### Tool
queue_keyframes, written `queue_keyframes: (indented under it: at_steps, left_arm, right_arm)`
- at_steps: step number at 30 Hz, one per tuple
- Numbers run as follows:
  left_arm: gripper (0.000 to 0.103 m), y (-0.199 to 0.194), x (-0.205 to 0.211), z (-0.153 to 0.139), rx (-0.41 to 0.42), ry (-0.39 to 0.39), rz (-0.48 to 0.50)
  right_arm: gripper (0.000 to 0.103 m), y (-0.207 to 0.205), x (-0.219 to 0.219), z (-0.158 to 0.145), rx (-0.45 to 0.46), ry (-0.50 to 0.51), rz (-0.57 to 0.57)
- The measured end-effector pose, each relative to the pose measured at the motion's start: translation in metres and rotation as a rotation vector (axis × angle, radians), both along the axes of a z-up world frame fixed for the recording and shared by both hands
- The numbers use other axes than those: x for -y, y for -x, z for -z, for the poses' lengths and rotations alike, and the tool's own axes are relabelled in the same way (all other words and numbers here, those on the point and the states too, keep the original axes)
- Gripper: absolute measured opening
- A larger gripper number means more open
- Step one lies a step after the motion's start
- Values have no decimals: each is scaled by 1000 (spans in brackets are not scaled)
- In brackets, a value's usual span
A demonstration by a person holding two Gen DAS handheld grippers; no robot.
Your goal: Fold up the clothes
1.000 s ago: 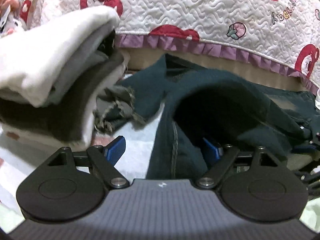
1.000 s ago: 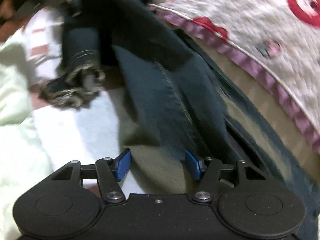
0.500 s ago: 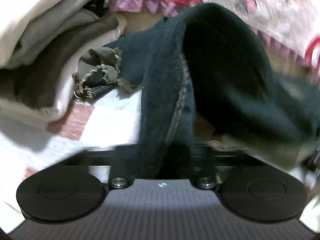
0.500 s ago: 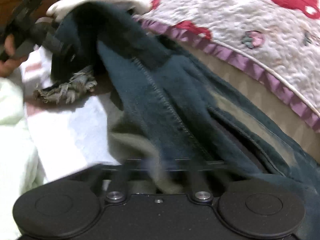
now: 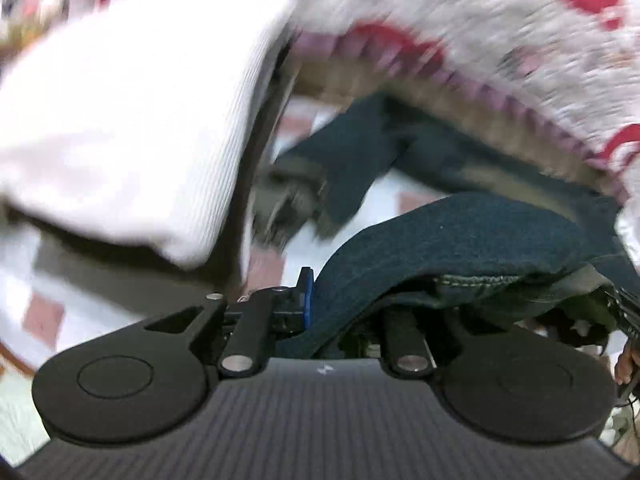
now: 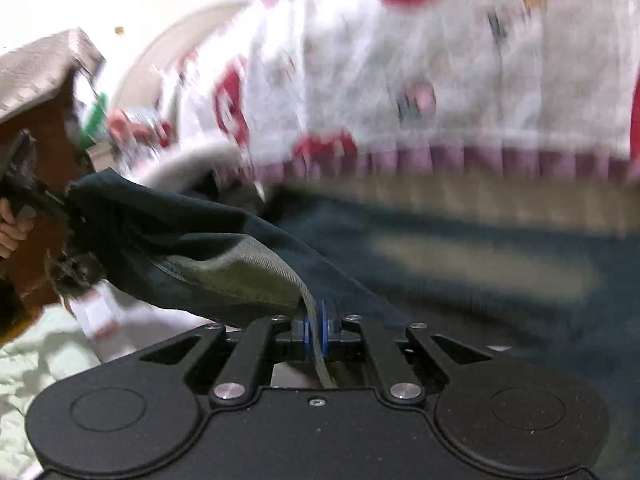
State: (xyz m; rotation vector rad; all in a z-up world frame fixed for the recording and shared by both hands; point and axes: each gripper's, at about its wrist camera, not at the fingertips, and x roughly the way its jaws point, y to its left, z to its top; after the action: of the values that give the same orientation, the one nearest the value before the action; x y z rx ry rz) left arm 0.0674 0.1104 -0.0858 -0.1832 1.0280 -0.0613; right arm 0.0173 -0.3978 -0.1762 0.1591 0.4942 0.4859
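Dark blue jeans (image 5: pixel 460 232) lie across the bed, with a frayed leg hem (image 5: pixel 288 200) farther back. My left gripper (image 5: pixel 344 304) is shut on a thick fold of the denim. One blue pad (image 5: pixel 306 296) shows and the other is hidden under the cloth. My right gripper (image 6: pixel 316 328) is shut on a thin edge of the jeans (image 6: pixel 200 240), pinched between both blue pads. The denim hangs raised between the two grippers. In the right wrist view, the left gripper (image 6: pixel 24 192) and the hand (image 6: pixel 10 228) holding it appear at the far left.
A stack of folded clothes (image 5: pixel 132 120) with a white top layer rises close on the left. A white quilt with red prints and a purple frill (image 5: pixel 480 20) (image 6: pixel 400 60) runs along the back. The sheet (image 5: pixel 44 316) has pink squares. A pale green blanket (image 6: pixel 32 360) lies at lower left.
Both grippers stood open around the denim a second ago. They have since shut on it and lifted it, and both views have swung and blurred.
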Motion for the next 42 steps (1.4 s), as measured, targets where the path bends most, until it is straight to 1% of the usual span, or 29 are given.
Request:
queue_keyframes:
  at_steps: [2, 3, 5, 6, 8, 9, 10, 11, 12, 13, 14, 15, 16, 17, 18, 20, 22, 24, 27, 30, 31, 32, 33, 34, 35, 37, 39, 40, 42]
  left_arm:
    - [20, -10, -4, 26, -61, -48, -84]
    - [24, -13, -4, 37, -71, -75, -113]
    - [28, -11, -2, 52, -36, -118, -121]
    - [35, -9, -1, 58, -21, -137, -129]
    - [45, -2, -1, 59, 31, -165, -165]
    - [49, 3, -2, 57, 62, -179, -184]
    - [50, 7, -3, 56, 94, -193, -203]
    - [55, 10, -5, 54, 118, -206, -227]
    - [55, 12, -8, 52, 127, -218, -260]
    - [55, 14, -11, 49, 136, -230, -292]
    - [55, 17, -14, 45, 148, -244, -324]
    - [55, 20, -14, 41, 167, -271, -352]
    - [55, 25, -13, 37, 195, -308, -374]
    - [56, 30, -11, 33, 223, -342, -392]
    - [57, 35, -8, 32, 246, -354, -396]
    - [58, 47, -2, 33, 259, -314, -385]
    - [60, 57, 5, 39, 245, -232, -377]
    - [65, 66, 14, 48, 226, -153, -369]
    - [67, 72, 26, 74, 140, -58, -358]
    - [67, 60, 33, 104, -30, 18, -344]
    - [67, 55, 34, 112, -70, 48, -351]
    - [67, 52, 33, 117, -80, 80, -366]
    - [67, 51, 33, 117, -72, 91, -382]
    - [67, 49, 33, 118, -65, 101, -398]
    - [67, 48, 33, 118, -58, 107, -411]
    - [66, 48, 34, 118, -45, 97, -422]
    - [63, 49, 38, 119, -23, 57, -426]
    - [61, 50, 41, 119, -13, 19, -436]
    - [53, 50, 47, 119, -2, -36, -456]
  right_arm:
    - [7, -6, -7, 11, -42, 73, 48]
    - [9, -8, -10, 16, -63, 109, 72]
    - [30, -12, -7, 21, -95, 130, 136]
    - [34, -12, -4, 23, -108, 132, 162]
    - [40, -14, 0, 25, -126, 120, 184]
    - [41, -15, 2, 25, -136, 113, 189]
    - [41, -16, 3, 25, -145, 105, 194]
    - [41, -15, 4, 26, -156, 97, 192]
    - [41, -16, 3, 27, -184, 86, 176]
    - [46, -18, 5, 28, -219, 65, 138]
    - [45, -18, 3, 29, -246, 41, 91]
    - [43, -15, 1, 28, -249, 33, 53]
    - [31, -12, -1, 27, -252, 25, 14]
    - [16, -11, -2, 25, -264, -5, -26]
    - [16, -9, -2, 22, -275, -35, -66]
    - [16, -9, 2, 23, -289, -107, -58]
    - [16, -14, 5, 31, -321, -131, -26]
    - [15, -18, 8, 39, -347, -111, 31]
    - [16, -18, 7, 37, -344, -96, 53]
    - [15, -16, -9, 34, -302, 49, 27]
    - [19, -14, -14, 34, -290, 95, 25]
    - [24, -11, -19, 35, -277, 140, 22]
    - [26, -10, -22, 35, -278, 153, 23]
    - [31, -9, -24, 35, -276, 154, 20]
    - [33, -9, -23, 33, -276, 145, 17]
    - [34, -8, -11, 25, -299, 35, 10]
    - [34, 4, 22, 8, -299, -194, 39]
    - [35, 11, 42, -1, -290, -298, 74]
    - [43, 34, 85, -15, -252, -406, 216]
